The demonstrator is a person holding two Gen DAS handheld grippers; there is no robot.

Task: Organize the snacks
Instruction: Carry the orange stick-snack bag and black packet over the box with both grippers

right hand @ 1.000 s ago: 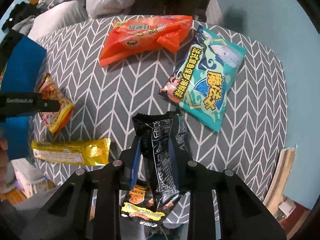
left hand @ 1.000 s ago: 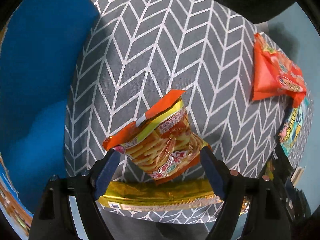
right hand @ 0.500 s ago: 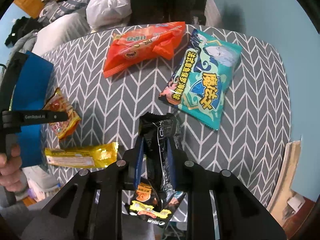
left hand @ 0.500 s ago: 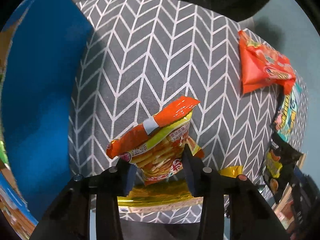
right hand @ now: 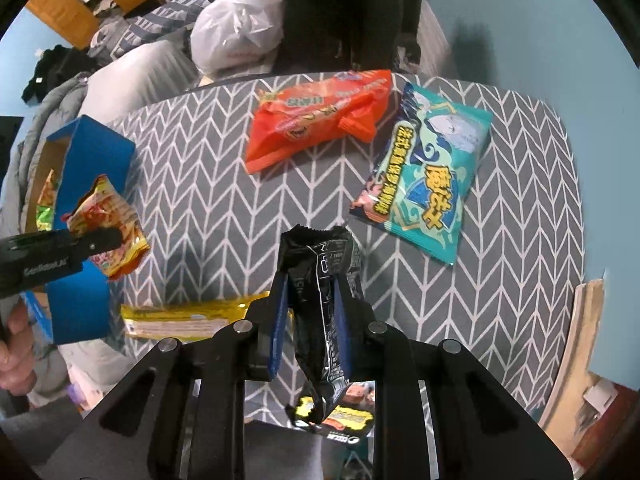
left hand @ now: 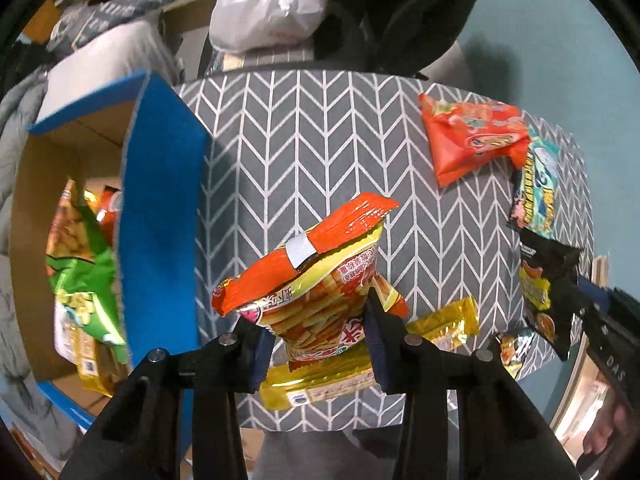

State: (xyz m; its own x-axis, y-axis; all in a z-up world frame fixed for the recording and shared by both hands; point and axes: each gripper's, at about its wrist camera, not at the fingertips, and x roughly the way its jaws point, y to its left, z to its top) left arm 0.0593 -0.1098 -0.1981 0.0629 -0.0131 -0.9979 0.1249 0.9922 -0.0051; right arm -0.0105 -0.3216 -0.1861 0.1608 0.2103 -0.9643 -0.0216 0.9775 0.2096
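Left wrist view: the left tool (left hand: 318,330) pinches a crinkly orange-and-yellow snack packet (left hand: 316,280) at frame centre, above the grey chevron-patterned worktop (left hand: 288,140), beside the blue cardboard box (left hand: 160,208) at left. Right wrist view: the right tool (right hand: 311,320) is pressed on a black foil snack packet (right hand: 320,300). Gripped low, either slick packet might slip; a second ago the left tool stood spread around its packet, lower down.
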